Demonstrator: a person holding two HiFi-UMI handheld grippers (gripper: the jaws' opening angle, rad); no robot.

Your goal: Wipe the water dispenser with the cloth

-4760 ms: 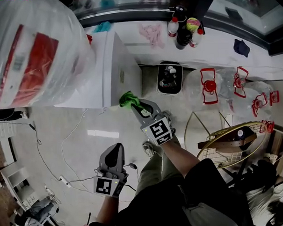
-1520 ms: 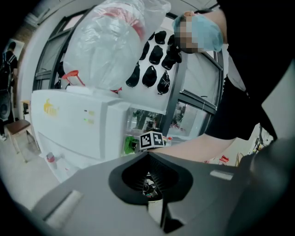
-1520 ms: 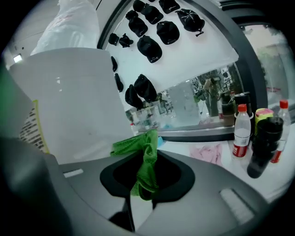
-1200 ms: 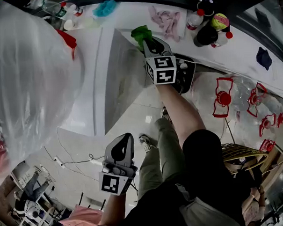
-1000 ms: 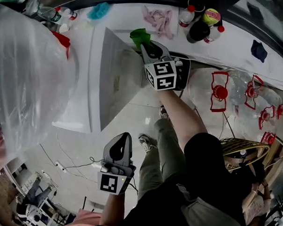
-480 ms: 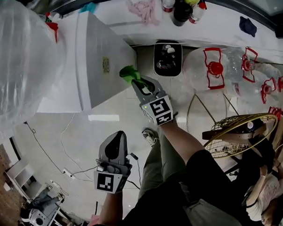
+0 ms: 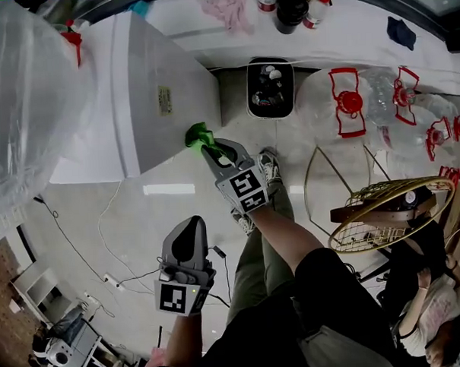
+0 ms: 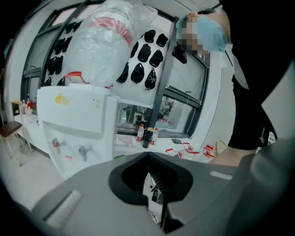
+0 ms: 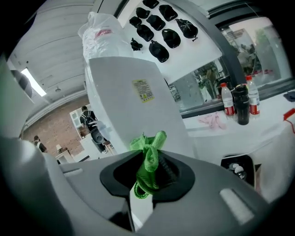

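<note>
- Right gripper (image 7: 207, 148): clamped tight on the bunched bright-green cloth (image 7: 197, 133), with the wad sticking out past the jaw tips.
- Was out at the far edge of the panel, by the window ledge, about a second ago. Partway back half a second ago. Now at the near lower corner, close to the pale tiled floor (image 7: 140, 221).
- Reads as one full sweep across the flat grey side panel (image 9: 131, 115) of the tall white boxy water dispenser (image 7: 88, 151).
- Same low spot as nearly five seconds ago, so likely a repeat pass over the same face.
- Cannot confirm contact right now: over the panel's lower edge in the head view, in front of the panel in the right gripper view, touching or just off unclear.
- Left gripper (image 7: 191, 225): jaws together with nothing between them, parked low by the person's leg and well apart from the dispenser. No change across these five seconds.
- Dispenser: upright, with a big clear plastic-bagged bottle (image 7: 24, 81) on top and small taps (image 8: 82, 150) on the front face.
- For the task: probably covers the side panel. Leaves the front face, taps and top untouched by this sweep.
- Next, as a guess: lift and swing round to the front.
- Risk: possible snag on the small pale label sticker (image 9: 144, 91) on the panel.
</note>
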